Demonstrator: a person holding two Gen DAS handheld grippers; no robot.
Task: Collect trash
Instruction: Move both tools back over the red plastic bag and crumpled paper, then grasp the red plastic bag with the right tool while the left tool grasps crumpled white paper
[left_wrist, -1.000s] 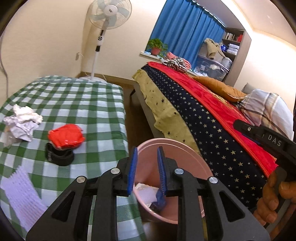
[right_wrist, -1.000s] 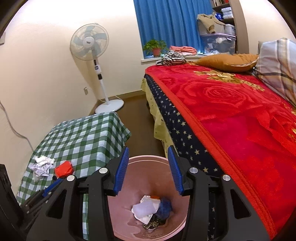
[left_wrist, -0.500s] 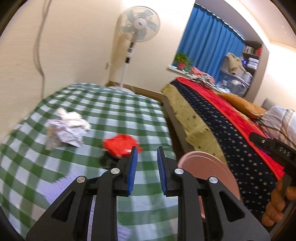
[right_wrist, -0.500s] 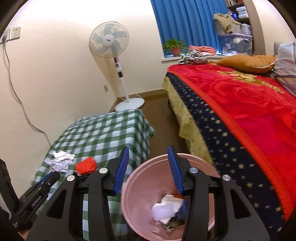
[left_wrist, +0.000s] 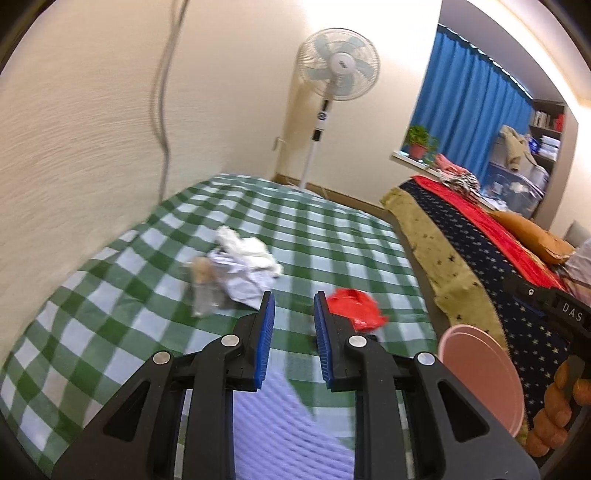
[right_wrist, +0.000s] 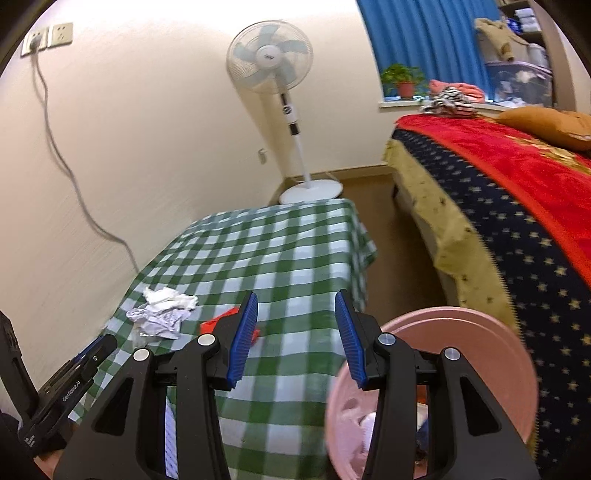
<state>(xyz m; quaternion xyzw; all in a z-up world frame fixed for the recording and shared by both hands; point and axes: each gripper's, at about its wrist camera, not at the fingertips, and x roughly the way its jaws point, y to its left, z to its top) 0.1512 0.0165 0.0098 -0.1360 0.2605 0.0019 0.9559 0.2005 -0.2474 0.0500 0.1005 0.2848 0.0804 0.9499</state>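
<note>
One pink bin (right_wrist: 461, 321) stands on the floor between the tabletop (right_wrist: 295, 254) and the bed (right_wrist: 517, 206), its rim just beside the checked cloth's edge. Inside it, in the right wrist view, lie pale crumpled papers (right_wrist: 358, 421) and something dark blue (right_wrist: 424, 432); the rest of its bottom is hidden behind the right hand-held gripper (right_wrist: 295, 332). That gripper's blue pads stand well apart with nothing between them, hanging over the gap between tabletop and bin.

The left hand-held gripper (left_wrist: 291, 332) is over the tabletop with its pads a narrow way apart and nothing clamped between them. Just beyond its tips lies a red crumpled wrapper (left_wrist: 356, 308), with a dark object partly hidden under it. Further left lies a heap of white crumpled paper (left_wrist: 243, 262), touching a blurred clear packet (left_wrist: 203, 288). A white netted sheet (left_wrist: 273, 424) lies on the cloth below the left gripper. All of this trash is on the tabletop, outside the bin.
</note>
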